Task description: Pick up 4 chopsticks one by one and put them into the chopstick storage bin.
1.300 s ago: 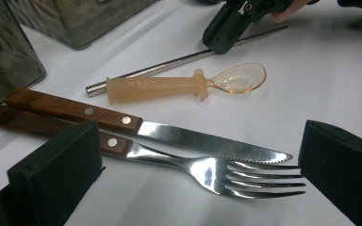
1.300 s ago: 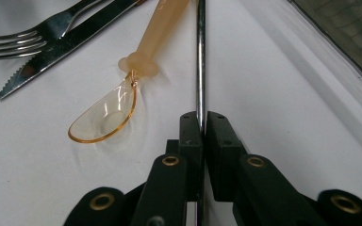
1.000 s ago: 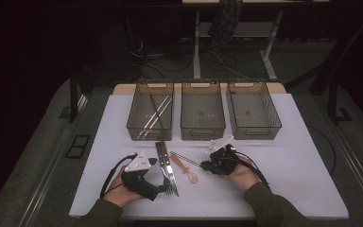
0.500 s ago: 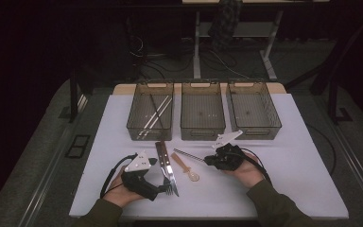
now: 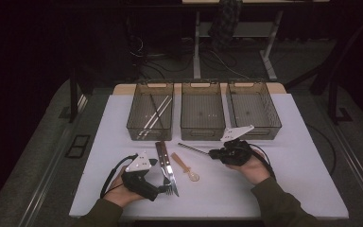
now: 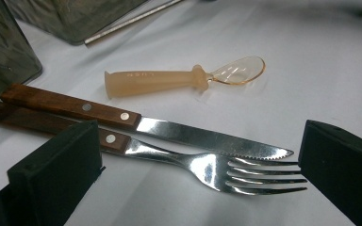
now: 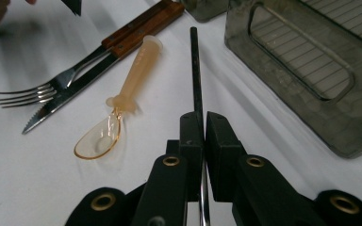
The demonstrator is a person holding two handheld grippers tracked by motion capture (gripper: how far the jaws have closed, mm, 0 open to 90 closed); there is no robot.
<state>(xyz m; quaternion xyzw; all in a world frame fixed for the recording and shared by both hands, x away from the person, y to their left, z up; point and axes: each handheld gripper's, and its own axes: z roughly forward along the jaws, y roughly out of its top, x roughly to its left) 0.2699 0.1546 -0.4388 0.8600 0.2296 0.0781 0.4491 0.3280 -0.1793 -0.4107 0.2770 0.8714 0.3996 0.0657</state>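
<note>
My right hand-held gripper [image 7: 199, 127] is clenched on a thin dark metal rod [image 7: 194, 66], seen closely in its own view. My left hand-held gripper [image 6: 198, 174] gapes released around the wood-handled steel fork [image 6: 226, 172]. From above, the leftmost smoky plastic bin [image 5: 134, 124], left of the rod, holds metal sticks [image 5: 153, 116].

Faint raised lettering runs along the handle of the translucent orange spoon [image 6: 179, 77], just beyond the knife [image 6: 141, 126]; it is too blurred to read.

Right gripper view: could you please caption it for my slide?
Right gripper shut on a thin metal rod, beside spoon, fork and knife.
</note>
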